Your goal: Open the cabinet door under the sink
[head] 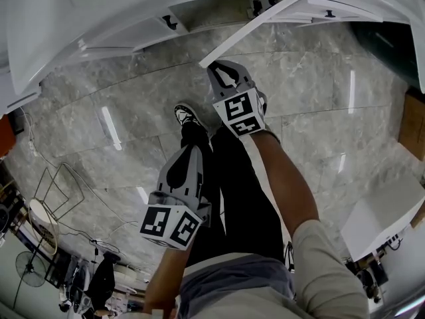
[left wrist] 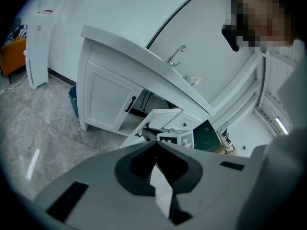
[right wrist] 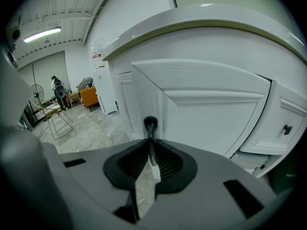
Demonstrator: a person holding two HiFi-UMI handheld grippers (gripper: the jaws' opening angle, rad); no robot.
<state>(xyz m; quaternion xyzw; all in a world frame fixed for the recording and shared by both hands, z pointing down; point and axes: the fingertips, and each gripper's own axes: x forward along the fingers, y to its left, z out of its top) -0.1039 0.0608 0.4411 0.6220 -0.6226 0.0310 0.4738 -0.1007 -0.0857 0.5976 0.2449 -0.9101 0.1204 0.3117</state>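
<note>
Head view: cabinet (head: 119, 18) runs along the top of frame, and the cabinet door (head: 252, 28) under it is swung well out over the grey stone floor (head: 133, 111), white, seen edge-on. Right gripper (head: 222, 68) is at the door's free edge, marker cube facing me. Left gripper (head: 189, 150) hangs lower, in front of my black trousers (head: 242, 191), well apart from the cabinet and touching nothing. Left gripper view: its jaws are pressed together with nothing between them. Past them I see the whole unit from the side: faucet (left wrist: 176, 55) on top, a second door (left wrist: 108, 99) lying flush with a black bar pull, and the open door standing out from the front just beside it, the right gripper's marker cube in front of that door. Right gripper view: jaws are clamped on the handle (right wrist: 150, 124), a slim black bar with a rounded end poking up above the jaw tips. Behind it the door face fills the frame: white, recessed panel with a moulded border, angled away from the cabinet front. A drawer knob (right wrist: 287, 129), black, sits at far right under the countertop (right wrist: 201, 18).
</note>
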